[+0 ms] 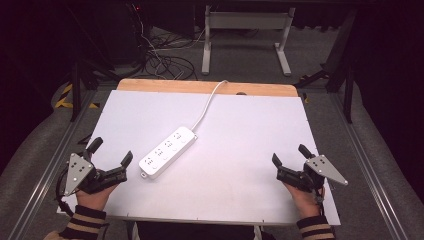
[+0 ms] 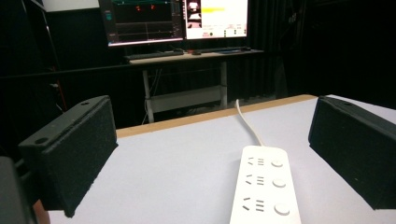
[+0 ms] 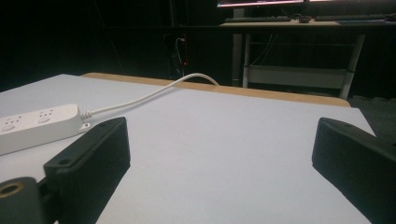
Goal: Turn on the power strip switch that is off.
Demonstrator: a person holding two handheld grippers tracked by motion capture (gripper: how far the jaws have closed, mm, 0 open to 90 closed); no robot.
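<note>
Left gripper, jaws apart at the table's near-left corner, faces the power strip left of centre; right gripper, apart near-right, risks dragging its cord if snagged.

Power strip and its cord cross mid worktop diagonally; bare sheet to the right and along the near edge.
</note>
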